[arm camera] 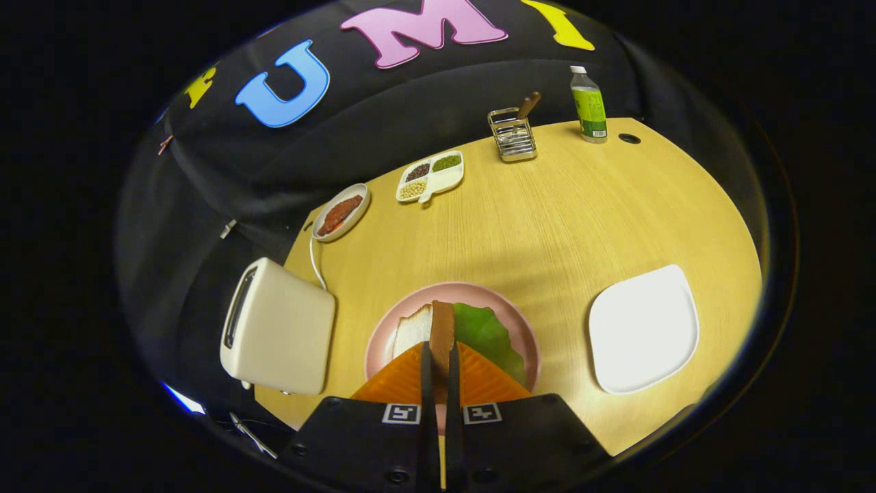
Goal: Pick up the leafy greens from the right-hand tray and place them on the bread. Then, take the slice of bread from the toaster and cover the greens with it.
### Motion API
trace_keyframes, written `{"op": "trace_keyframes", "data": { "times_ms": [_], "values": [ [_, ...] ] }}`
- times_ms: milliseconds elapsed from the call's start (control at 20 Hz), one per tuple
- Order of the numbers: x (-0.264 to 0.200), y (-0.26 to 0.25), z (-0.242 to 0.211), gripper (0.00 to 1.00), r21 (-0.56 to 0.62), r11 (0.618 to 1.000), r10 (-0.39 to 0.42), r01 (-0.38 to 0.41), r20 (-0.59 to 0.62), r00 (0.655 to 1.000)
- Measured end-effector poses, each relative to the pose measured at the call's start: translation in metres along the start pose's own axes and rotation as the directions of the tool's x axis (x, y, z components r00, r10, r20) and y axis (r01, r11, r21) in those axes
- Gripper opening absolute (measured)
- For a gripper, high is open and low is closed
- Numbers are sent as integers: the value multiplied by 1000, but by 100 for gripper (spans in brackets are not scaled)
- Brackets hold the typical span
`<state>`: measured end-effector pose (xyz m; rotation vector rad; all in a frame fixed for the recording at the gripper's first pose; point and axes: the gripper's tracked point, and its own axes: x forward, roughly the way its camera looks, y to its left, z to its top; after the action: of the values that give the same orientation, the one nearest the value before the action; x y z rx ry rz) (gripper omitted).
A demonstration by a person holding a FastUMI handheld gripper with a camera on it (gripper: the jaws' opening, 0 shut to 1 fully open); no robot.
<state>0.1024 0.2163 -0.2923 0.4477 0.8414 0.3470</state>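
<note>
gripper [439, 352]: two orange ribbed fingers pressed nearly together, pinching a slice of toast [442, 329] edge-on, brown crust showing, held upright over the pink plate

pink plate [383, 337]: round, smooth, sitting right under the fingertips; on it a slice of white bread [413, 330] with a soft pale crumb, and the leafy greens [487, 334] lying on it, crinkly edged and kinda glossy

toaster [277, 329]: cream coloured, boxy with rounded corners, smooth shell, just beside the pink plate at the table's edge, white cord running off toward the oval dish; can't tell what's in the slot

white tray [643, 329]: rounded square, glossy, on the other side of the pink plate, a bit apart from it

oval dish [341, 213]: white rim, something reddish brown and chunky inside, beyond the toaster

divided dish [431, 177]: white, four compartments; dark grains, green ones and pale yellowish ones in three, one looks plain white

wire rack [512, 134]: shiny metal, a wooden handle sticking out the top

bottle [588, 105]: clear plastic, green label, white cap, far end of the table

table [582, 205]: light wood grain
</note>
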Motion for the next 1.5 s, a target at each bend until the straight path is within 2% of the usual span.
{"op": "trace_keyframes", "data": {
  "times_ms": [350, 400, 550, 600, 700, 850, 1050, 1200, 1350, 1500],
  "values": [
    [28, -27, -14, 13, -109, 991, -81, 76, -43, 996],
    [29, -34, -16, 17, -123, 987, -105, 98, -44, 994],
    [30, -48, -22, 39, -177, 974, -152, 142, -43, 987],
    [29, -47, -20, 41, -187, 971, -155, 146, -33, 987],
    [31, -49, -17, 44, -204, 968, -152, 144, -28, 988],
    [27, -46, -16, 56, -216, 967, -142, 136, -16, 990],
    [16, -44, -18, 86, -222, 967, -128, 122, -10, 992],
    [7, -36, -16, 90, -223, 970, -99, 100, 13, 995],
    [-4, -28, -12, 99, -208, 975, -71, 76, 33, 997],
    [-20, -20, -4, 99, -207, 976, -48, 60, 63, 997]
  ]
}}
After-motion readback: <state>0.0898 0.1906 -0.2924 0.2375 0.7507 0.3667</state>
